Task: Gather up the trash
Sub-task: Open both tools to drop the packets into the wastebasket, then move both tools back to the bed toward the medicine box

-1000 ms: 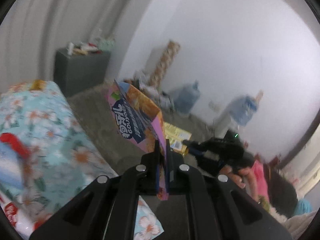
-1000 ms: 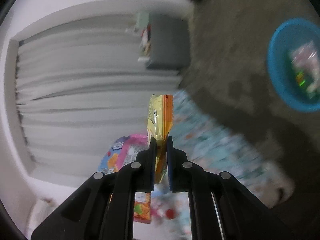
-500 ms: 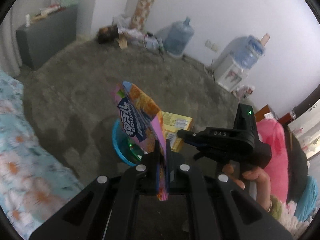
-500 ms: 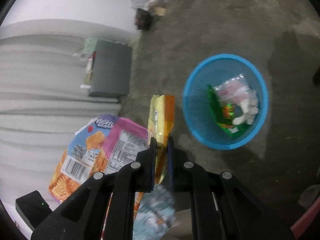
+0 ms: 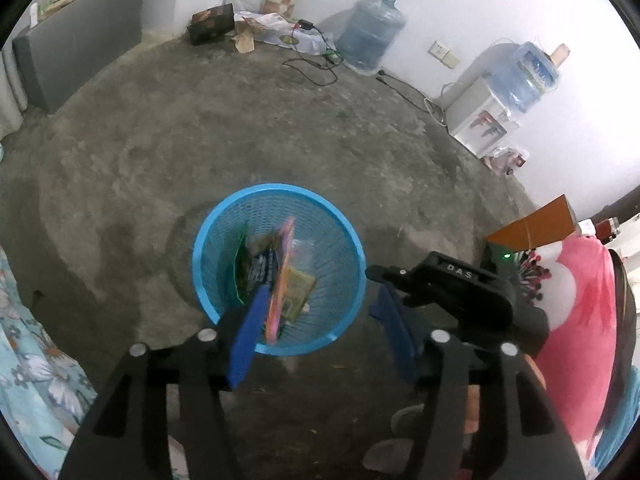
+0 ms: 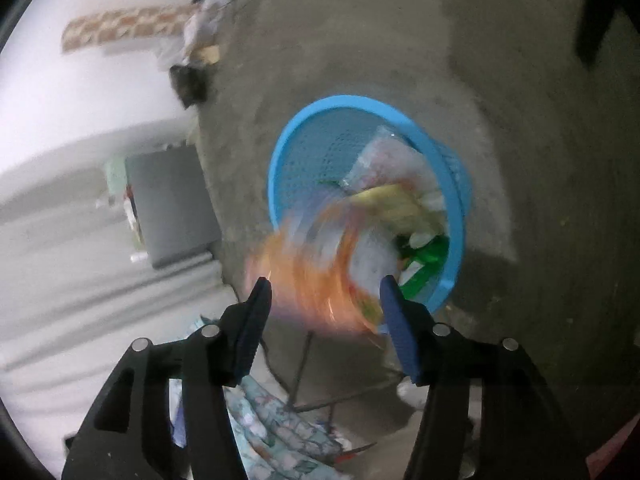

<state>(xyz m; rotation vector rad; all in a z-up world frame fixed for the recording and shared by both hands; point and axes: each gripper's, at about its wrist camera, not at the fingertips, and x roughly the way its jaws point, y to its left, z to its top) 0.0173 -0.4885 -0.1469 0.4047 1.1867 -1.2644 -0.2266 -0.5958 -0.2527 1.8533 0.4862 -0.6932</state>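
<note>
Two handheld grippers hover over a round blue plastic mesh basket standing on a grey concrete floor. The left gripper has just been opening: its blue fingers are spread and nothing is pinched between them. Just beyond it, a flat pink and orange snack packet is dropping edge-on into the basket, beside a yellow wrapper and a green one already inside.

The right gripper has also just been opening, and its fingers are likewise spread. In its view the pink and orange packet is a falling blur near the basket's near-left rim.

Risk, as a judgement: the blurred packet seems to be crossing the rim rather than the middle, so it could catch the edge and land on the floor (the basket also looks light enough to tip if knocked).

Readable writing: "DAS" on the right gripper's black body. The packet lettering is too blurred to read.
</note>
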